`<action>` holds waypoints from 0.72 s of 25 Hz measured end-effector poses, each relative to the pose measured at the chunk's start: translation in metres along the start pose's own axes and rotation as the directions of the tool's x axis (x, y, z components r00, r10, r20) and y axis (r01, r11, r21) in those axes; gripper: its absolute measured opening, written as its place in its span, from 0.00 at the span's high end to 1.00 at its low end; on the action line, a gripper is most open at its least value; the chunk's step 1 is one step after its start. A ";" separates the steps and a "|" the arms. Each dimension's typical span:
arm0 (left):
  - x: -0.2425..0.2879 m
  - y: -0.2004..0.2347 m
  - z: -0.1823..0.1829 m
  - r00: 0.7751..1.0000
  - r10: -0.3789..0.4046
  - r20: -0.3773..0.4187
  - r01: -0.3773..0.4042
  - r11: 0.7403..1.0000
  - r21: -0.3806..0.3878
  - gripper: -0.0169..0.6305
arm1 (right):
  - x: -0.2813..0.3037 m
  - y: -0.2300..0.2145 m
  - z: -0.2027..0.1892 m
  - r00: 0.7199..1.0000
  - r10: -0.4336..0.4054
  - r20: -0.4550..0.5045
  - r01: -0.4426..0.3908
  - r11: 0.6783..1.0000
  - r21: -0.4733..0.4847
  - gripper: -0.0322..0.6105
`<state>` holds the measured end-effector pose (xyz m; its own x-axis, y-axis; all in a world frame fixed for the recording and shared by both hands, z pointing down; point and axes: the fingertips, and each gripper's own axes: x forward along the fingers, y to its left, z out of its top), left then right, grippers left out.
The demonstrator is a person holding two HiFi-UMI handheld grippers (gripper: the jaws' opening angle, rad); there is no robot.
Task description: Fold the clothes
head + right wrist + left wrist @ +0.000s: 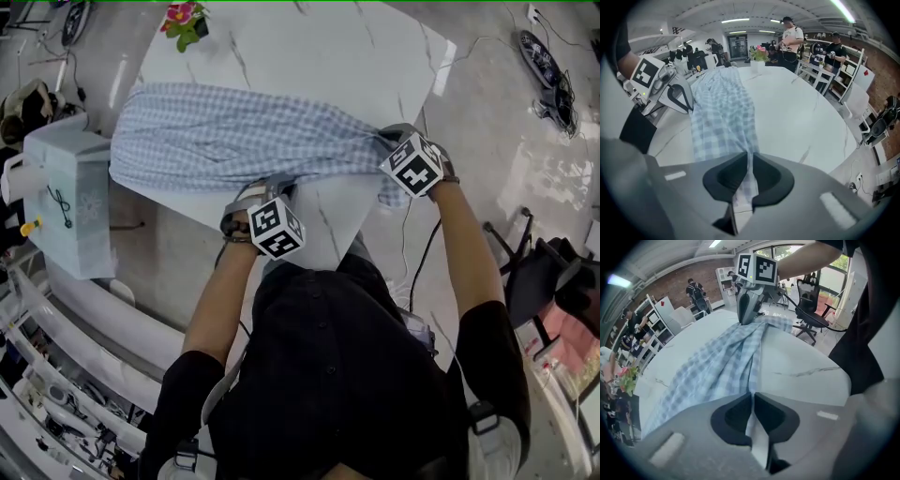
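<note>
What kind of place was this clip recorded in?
Probably an open-plan lab or office workspace, not a home: a brick wall behind white shelving, an office chair, and other people standing beyond the marble-look table where the checked garment lies.

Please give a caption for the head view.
The left gripper and right gripper pinch a checked garment on the marble table.

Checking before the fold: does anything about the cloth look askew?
The checked garment lies bunched, not flat, gathered to a narrow end at the right gripper, where a bit seems to hang past the table edge.
</note>
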<state>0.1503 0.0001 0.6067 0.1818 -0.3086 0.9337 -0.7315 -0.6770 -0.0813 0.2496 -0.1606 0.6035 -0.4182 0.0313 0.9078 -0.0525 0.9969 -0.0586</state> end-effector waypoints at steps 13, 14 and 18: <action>-0.025 -0.042 -0.013 0.992 -0.106 0.065 0.098 0.989 0.111 0.94 | -0.024 0.027 -0.006 0.997 -0.079 -0.027 0.080 0.996 0.042 0.91; -0.028 -0.049 -0.017 0.990 -0.119 0.070 0.109 0.985 0.132 0.94 | -0.026 0.033 -0.009 0.996 -0.081 -0.038 0.083 0.995 0.048 0.91; -0.041 -0.076 -0.033 0.982 -0.170 0.084 0.149 0.966 0.212 0.94 | -0.031 0.062 -0.024 0.994 -0.069 -0.081 0.075 0.995 0.069 0.91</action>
<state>0.1771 0.0867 0.5858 0.3575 -0.2441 0.9014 -0.5403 -0.8414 -0.0136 0.2812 -0.0979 0.5812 -0.3388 -0.0322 0.9403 -0.1461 0.9891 -0.0188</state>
